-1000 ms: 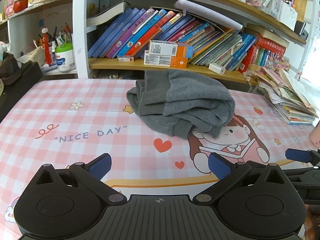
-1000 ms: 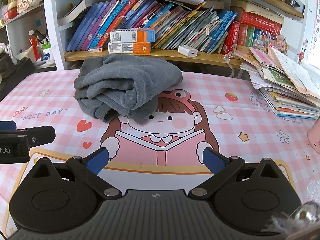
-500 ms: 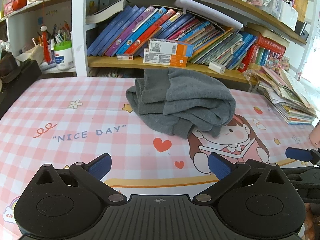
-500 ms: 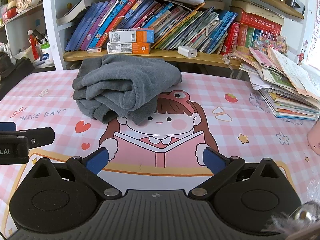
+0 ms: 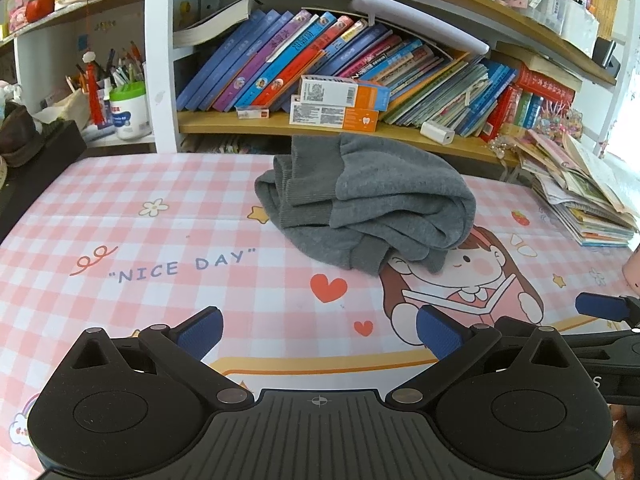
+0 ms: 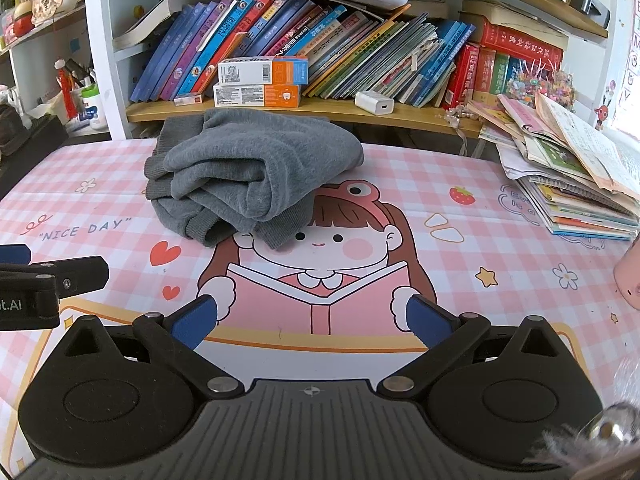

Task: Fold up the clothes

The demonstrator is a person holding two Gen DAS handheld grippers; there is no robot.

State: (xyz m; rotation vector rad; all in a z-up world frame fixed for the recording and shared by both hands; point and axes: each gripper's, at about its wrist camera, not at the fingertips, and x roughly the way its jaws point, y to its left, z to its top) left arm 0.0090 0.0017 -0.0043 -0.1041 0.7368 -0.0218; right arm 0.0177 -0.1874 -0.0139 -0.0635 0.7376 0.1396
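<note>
A grey garment (image 5: 368, 204) lies in a folded bundle on the pink checked table mat (image 5: 168, 232), toward the far side below the bookshelf. It also shows in the right wrist view (image 6: 256, 176). My left gripper (image 5: 318, 330) is open and empty, held above the mat well short of the garment. My right gripper (image 6: 314, 320) is open and empty, over the cartoon girl print, also short of the garment. Each gripper shows at the edge of the other's view.
A bookshelf (image 5: 340, 128) with leaning books and orange boxes (image 5: 336, 114) runs along the table's far edge. A messy stack of booklets (image 6: 572, 176) sits at the right. A pink object (image 6: 630, 276) stands at the right edge. A pen cup (image 5: 128, 110) is far left.
Both grippers have stayed open and almost still; the views shift only slightly. The garment has not moved.
</note>
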